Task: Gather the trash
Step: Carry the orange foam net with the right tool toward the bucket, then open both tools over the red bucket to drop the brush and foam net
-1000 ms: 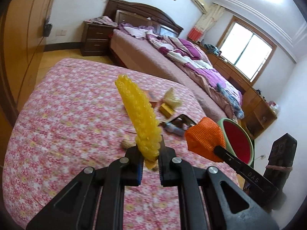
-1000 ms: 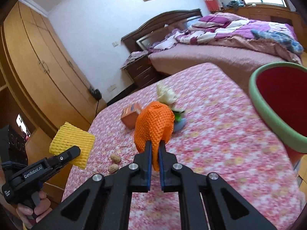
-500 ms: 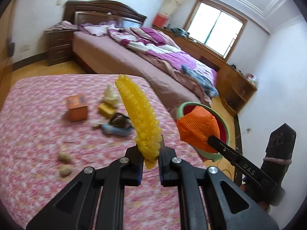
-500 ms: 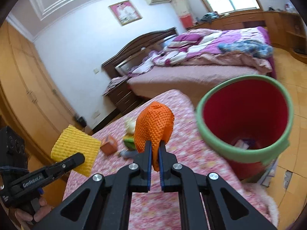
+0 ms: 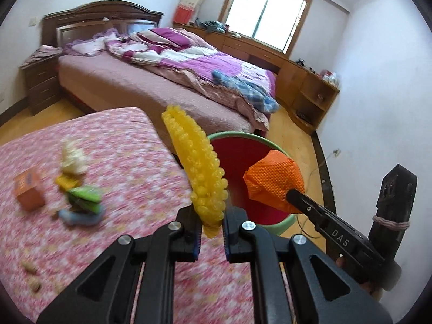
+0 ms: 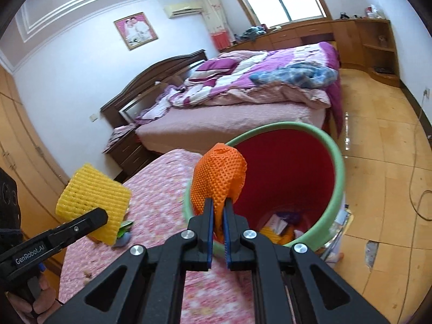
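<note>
Home bedroom, unmade bed [image 5: 172,62], nightstand [image 5: 40,81], framed portrait [image 6: 135,30]

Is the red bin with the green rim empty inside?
No. In the right wrist view, the red bin already holds paper and other scraps at its bottom.

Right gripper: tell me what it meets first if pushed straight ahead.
The right gripper, shut on the orange foam net, points at the green-rimmed red plastic bin; it would probably meet the near rim or go inside, though depth is unclear.
</note>
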Tool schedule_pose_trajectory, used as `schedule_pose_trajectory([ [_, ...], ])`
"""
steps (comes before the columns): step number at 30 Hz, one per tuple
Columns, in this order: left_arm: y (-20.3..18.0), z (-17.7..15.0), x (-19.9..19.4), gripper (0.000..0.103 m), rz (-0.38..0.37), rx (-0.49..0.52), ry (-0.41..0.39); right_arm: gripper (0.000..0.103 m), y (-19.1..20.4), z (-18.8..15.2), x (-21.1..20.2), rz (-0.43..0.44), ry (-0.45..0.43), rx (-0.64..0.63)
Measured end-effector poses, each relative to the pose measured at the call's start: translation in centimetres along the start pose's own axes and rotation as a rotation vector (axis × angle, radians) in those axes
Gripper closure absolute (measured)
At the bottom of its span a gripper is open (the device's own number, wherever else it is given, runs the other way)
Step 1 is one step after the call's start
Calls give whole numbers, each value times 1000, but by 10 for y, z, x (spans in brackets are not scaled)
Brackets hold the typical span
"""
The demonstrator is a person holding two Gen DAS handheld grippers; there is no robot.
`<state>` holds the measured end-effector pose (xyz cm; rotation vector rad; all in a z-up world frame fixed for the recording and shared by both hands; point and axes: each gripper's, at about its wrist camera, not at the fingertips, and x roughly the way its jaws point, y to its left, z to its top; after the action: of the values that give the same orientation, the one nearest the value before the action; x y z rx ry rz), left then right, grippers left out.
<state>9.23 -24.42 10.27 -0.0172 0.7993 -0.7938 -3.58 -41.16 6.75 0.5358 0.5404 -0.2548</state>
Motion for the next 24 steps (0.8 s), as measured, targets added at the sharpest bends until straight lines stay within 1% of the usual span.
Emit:
schedule_pose_trajectory([
  [7, -26, 12, 43, 91, -34, 51, 40, 95, -25, 15, 10, -35, -11, 12],
  [17, -39, 10, 96, 91, -68, 70, 124, 95, -58, 18, 26, -78, 5, 50],
  [21, -42, 8, 113, 91, -54, 80, 155, 95, -66, 19, 32, -80, 21, 58],
  [24, -44, 6, 121, 90, -34, 97, 169, 93, -69, 18, 35, -79, 24, 57],
])
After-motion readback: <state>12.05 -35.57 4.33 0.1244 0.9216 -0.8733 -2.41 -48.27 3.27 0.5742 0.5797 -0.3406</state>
